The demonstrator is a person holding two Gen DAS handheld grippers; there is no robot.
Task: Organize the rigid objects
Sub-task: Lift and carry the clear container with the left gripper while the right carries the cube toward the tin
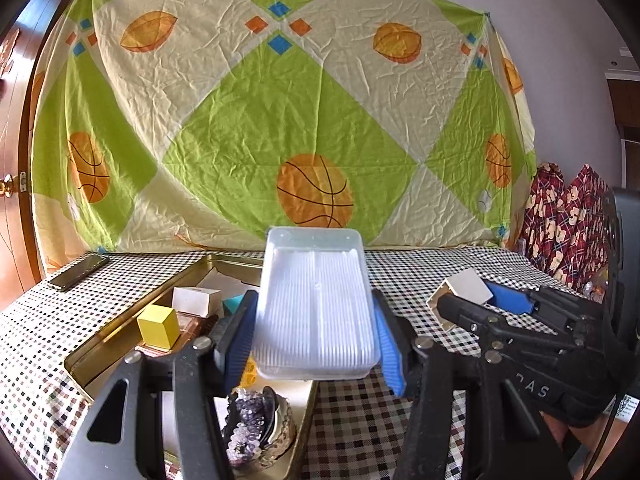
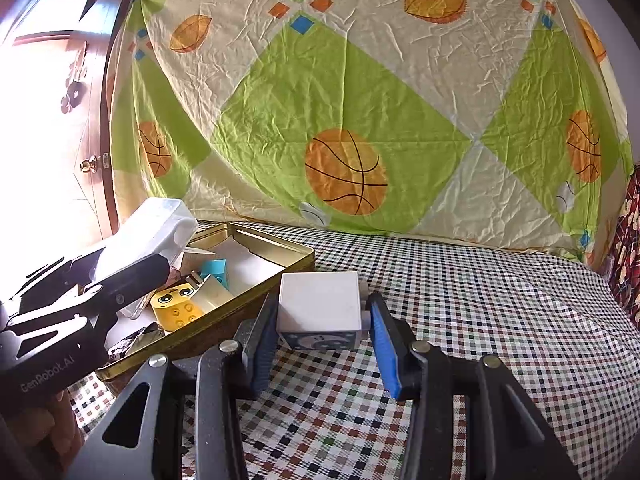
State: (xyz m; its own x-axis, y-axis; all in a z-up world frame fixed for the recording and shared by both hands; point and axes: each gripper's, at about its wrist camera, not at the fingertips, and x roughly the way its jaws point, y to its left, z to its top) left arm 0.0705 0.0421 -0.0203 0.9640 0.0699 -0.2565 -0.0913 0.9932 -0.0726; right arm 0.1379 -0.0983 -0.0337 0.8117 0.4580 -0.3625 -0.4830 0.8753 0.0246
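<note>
My left gripper is shut on a clear plastic box and holds it above the right edge of a gold metal tin. The tin holds a yellow cube, a white block, a teal block and a purple sequined item. My right gripper is shut on a white block with a printed face below, held just above the checkered cloth right of the tin. The right gripper also shows in the left wrist view.
A checkered cloth covers the table. A phone lies at the far left. A basketball-print sheet hangs behind. A yellow face brick and a teal block lie in the tin. Red patterned fabric is at the far right.
</note>
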